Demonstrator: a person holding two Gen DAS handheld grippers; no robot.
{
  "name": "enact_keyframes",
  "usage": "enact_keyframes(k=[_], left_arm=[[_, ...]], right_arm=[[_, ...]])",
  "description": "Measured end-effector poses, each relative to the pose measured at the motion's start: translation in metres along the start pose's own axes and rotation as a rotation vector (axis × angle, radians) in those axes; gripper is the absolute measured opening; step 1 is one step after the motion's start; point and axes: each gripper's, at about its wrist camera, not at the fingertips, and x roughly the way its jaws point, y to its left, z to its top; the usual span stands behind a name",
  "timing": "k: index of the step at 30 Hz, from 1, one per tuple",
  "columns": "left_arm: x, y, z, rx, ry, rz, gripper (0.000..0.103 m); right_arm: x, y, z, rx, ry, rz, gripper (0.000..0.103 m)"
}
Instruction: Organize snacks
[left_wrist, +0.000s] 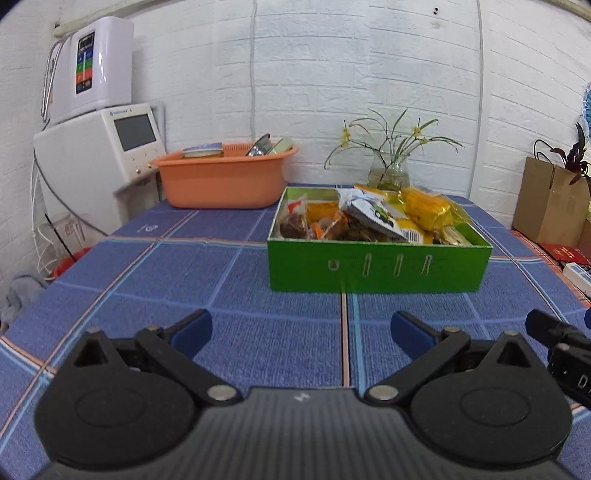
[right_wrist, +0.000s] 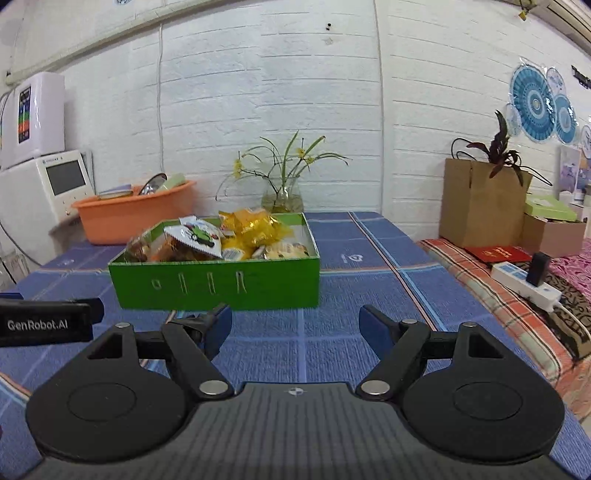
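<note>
Snacks piled in the green box on the worktop, at 12 o'clock of both wrists, so sorting looks about finished. Left hand-held gripper released, empty, short of the box. Right hand-held gripper likewise spread, holding nothing. Orange basin sits at 10 o'clock.

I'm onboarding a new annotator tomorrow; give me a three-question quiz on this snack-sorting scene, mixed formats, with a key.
1. True or false: the green box is empty.
2. What stands directly behind the green box, by the wall? A) glass vase with flowers B) kettle C) lamp
3. Fill in: the basin left of the box is ____ in colour.

Key
1. False: snack packets fill it, some sticking up above the rim.
2. A: the glass vase.
3. Orange.
</note>
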Motion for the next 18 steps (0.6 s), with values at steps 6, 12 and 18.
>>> enact_keyframes(k=[6, 12, 18], left_arm=[[-0.012, -0.018, -0.017, 0.081, -0.026, 0.065, 0.103], [-0.021, -0.02, -0.021, 0.114, -0.045, 0.076, 0.103], [-0.026, -0.015, -0.021, 0.091, -0.03, 0.068, 0.103]], right_arm=[[-0.014, 0.001, -0.011, -0.014, 0.026, 0.014, 0.103], [-0.032, 0.008, -0.013, -0.034, -0.023, 0.005, 0.103], [-0.038, 0.009, -0.015, -0.017, -0.029, 0.01, 0.103]])
